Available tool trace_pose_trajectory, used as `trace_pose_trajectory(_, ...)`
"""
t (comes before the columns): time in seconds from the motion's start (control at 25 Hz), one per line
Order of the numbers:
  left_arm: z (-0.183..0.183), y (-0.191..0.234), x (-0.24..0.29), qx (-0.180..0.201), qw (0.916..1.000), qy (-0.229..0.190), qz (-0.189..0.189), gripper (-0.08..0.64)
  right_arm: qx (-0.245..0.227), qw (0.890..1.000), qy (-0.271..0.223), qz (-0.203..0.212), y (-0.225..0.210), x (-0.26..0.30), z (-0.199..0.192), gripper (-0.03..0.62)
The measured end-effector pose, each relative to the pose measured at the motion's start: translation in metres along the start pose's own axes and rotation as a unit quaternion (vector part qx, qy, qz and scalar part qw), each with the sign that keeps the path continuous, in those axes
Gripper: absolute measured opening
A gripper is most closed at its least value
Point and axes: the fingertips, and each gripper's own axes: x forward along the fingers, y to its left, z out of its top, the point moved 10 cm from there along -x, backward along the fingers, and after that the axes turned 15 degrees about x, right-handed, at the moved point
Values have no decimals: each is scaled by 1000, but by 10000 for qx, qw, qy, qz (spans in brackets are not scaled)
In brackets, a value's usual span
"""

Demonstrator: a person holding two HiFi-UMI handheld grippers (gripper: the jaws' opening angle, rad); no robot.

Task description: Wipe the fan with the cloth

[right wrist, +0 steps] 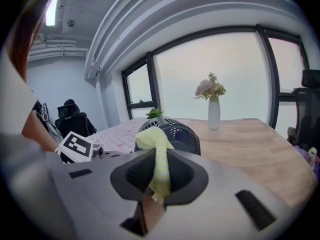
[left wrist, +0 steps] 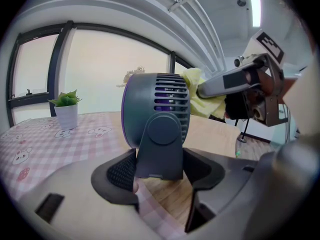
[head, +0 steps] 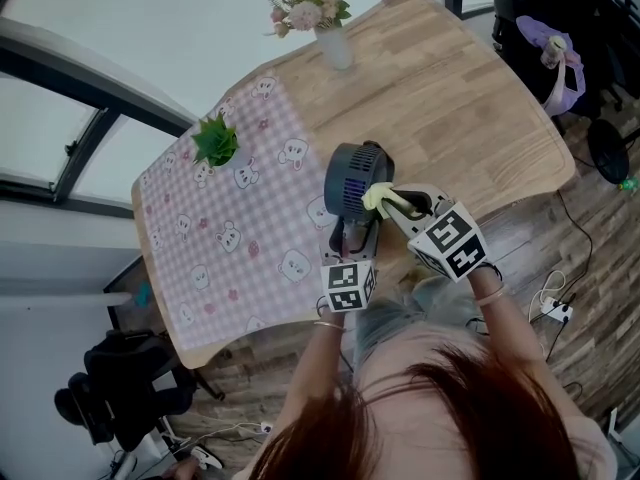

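A small dark grey fan with a purple rim stands near the table's front edge, half on the checked cloth. My left gripper is shut on the fan's stand from the near side. A yellow cloth is pinched in my right gripper, which is shut on it. The cloth's free end rests against the right side of the fan's grille. In the left gripper view the yellow cloth shows behind the fan, held by the right gripper.
A pink checked tablecloth with bear prints covers the table's left part. On it stands a small potted plant. A white vase of flowers sits at the wooden table's far edge. Office chairs stand beyond the table.
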Motion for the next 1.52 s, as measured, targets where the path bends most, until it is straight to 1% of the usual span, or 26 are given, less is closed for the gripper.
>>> trace_pose_trajectory(0.28, 0, 0, 0, 24, 10000, 15, -33, 282, 7, 9998, -146, -129, -3, 2, 4, 48)
trace_pose_trajectory(0.8, 1, 3, 0, 128, 9998, 80, -103, 281, 234, 9985, -371, -318, -18, 11, 13, 48)
trace_pose_trajectory(1.52, 2, 3, 0, 227, 9995, 134, -182, 281, 623, 9962, -412, -453, -41, 21, 13, 48)
